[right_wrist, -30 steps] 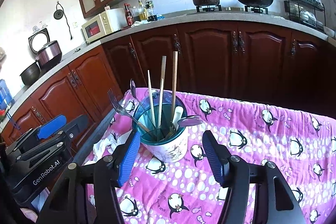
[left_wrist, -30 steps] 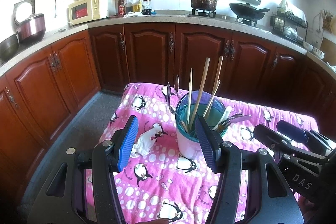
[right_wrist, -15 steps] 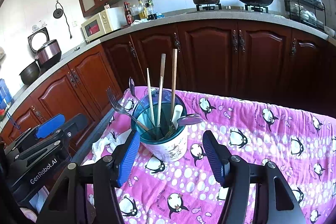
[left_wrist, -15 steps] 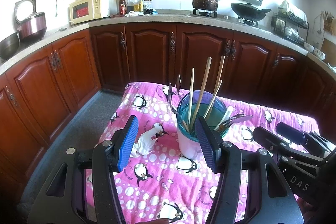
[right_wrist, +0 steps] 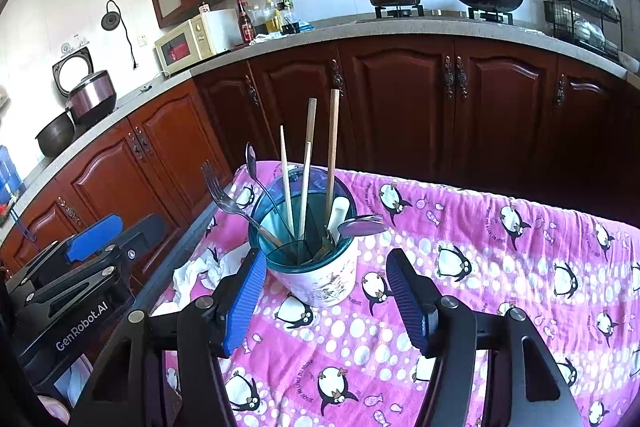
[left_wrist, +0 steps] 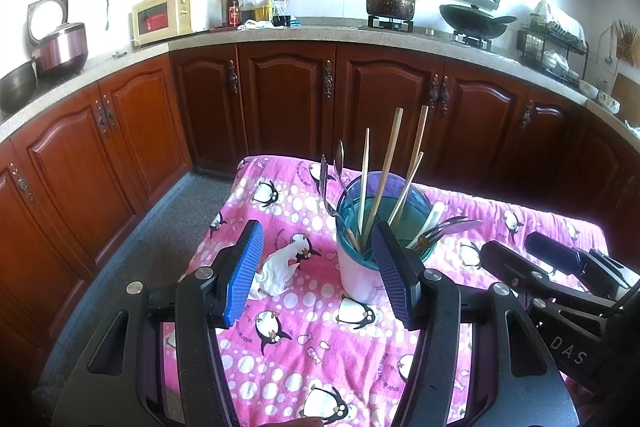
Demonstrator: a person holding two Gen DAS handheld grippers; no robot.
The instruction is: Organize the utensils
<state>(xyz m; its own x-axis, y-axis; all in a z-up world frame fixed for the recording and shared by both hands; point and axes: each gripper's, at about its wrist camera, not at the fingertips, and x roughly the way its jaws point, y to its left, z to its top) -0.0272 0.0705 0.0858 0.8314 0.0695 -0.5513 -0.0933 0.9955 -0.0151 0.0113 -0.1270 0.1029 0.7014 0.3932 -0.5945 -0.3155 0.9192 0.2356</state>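
A white utensil holder (left_wrist: pixel 358 275) with a teal rim stands on the pink penguin cloth (left_wrist: pixel 312 347). It holds wooden chopsticks (left_wrist: pixel 384 179), spoons and forks (left_wrist: pixel 444 229). My left gripper (left_wrist: pixel 318 275) is open just short of the holder, which sits ahead of its right finger. In the right wrist view the same holder (right_wrist: pixel 328 279) stands just beyond my right gripper (right_wrist: pixel 325 301), which is open and touches nothing. A fork (right_wrist: pixel 224 199) leans out to the left and a spoon (right_wrist: pixel 362 225) to the right. Each view shows the other gripper at its side, the right gripper (left_wrist: pixel 552 263) and the left gripper (right_wrist: pixel 92 239).
A crumpled white cloth (left_wrist: pixel 276 267) lies on the table left of the holder, also the white cloth (right_wrist: pixel 200 271) in the right wrist view. Dark wooden cabinets (left_wrist: pixel 288 99) and a counter with a microwave (left_wrist: pixel 168 15) stand behind. The table's left edge drops to grey floor (left_wrist: pixel 152 227).
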